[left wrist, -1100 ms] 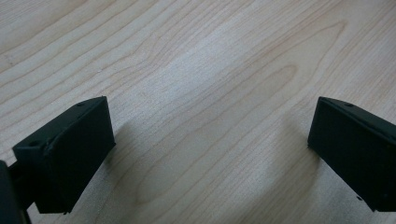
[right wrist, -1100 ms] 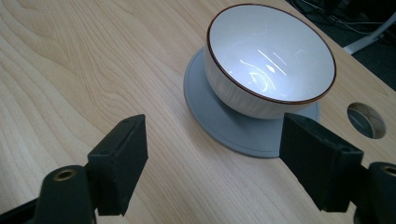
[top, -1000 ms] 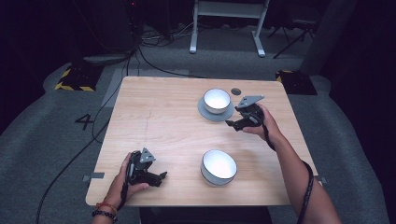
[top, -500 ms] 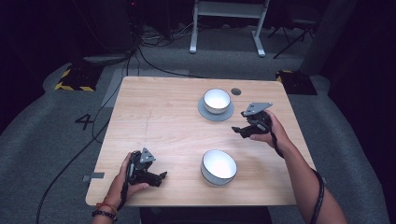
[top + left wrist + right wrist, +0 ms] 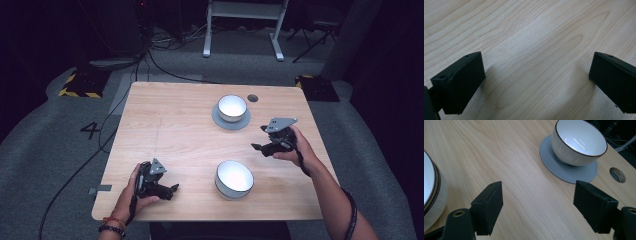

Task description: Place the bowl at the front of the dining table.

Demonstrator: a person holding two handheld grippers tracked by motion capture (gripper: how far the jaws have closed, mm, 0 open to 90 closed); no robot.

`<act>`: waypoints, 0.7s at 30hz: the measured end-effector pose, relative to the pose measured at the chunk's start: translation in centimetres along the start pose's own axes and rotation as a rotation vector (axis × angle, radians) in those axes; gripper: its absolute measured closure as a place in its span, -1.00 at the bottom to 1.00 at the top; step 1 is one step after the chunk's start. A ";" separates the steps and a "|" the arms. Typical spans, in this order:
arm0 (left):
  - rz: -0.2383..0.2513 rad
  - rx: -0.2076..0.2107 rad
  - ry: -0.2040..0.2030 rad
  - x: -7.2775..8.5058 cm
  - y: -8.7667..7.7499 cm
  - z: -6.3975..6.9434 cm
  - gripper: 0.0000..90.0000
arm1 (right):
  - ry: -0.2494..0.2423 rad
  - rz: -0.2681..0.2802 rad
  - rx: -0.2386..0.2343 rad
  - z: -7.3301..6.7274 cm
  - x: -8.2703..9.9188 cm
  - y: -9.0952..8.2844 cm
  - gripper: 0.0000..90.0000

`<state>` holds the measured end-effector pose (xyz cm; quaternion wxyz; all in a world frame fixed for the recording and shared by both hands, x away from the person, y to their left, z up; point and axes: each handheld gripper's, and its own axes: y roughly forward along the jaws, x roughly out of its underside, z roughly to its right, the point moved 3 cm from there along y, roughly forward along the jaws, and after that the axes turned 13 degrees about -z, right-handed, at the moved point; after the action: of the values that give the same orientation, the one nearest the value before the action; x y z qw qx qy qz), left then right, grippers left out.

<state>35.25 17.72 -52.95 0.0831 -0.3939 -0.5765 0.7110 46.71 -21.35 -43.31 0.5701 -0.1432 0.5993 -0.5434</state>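
A white bowl (image 5: 232,107) with a dark rim stands on a grey round coaster (image 5: 220,120) at the back of the wooden table; in the right gripper view the bowl (image 5: 579,141) and coaster (image 5: 554,165) are ahead to the right. A second white bowl (image 5: 233,178) sits near the front edge, and its side (image 5: 431,192) shows at the left of the right gripper view. My right gripper (image 5: 256,147) hangs open over bare wood between the two bowls, holding nothing (image 5: 537,207). Resting at the front left corner, my left gripper (image 5: 173,188) is open over bare wood (image 5: 536,72).
A round cable hole (image 5: 252,98) lies in the table behind the coaster. The table's right edge (image 5: 320,150) runs close beside my right hand. Cables, a yellow-black striped block (image 5: 80,85) and a white stand (image 5: 245,25) are on the grey floor beyond the table.
My right gripper has drawn back from the bowl on the coaster toward the front right of the table. The left gripper has stayed put.
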 end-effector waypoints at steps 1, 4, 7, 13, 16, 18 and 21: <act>0.000 0.000 0.000 0.0 0.0 0.0 -0.99 | -0.005 -0.002 0.001 -0.1 0.1 -0.1 -0.47; -0.001 -0.001 0.001 0.0 0.0 0.0 -0.99 | -0.010 -0.004 -0.003 -0.4 0.4 -0.3 -0.47; -0.001 0.001 0.000 0.0 0.0 0.0 -0.99 | -0.015 -0.009 0.002 -0.7 0.7 -0.6 -0.47; -0.001 -0.001 0.001 0.0 0.0 0.0 -0.99 | -0.029 -0.005 0.003 -1.4 1.2 -1.1 -0.48; -0.001 -0.001 0.000 0.0 0.0 0.0 -0.99 | -0.044 -0.013 0.007 -1.7 1.4 -1.3 -0.48; -0.001 0.000 0.001 0.0 0.0 0.0 -0.99 | -0.058 -0.018 0.012 -1.9 1.6 -1.3 -0.48; -0.001 0.000 0.001 0.0 0.0 0.0 -0.99 | -0.055 -0.022 0.010 -2.2 1.9 -1.4 -0.48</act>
<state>35.26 17.73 -52.95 0.0835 -0.3941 -0.5767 0.7107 43.62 -22.34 -43.71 0.5812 -0.1616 0.5790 -0.5484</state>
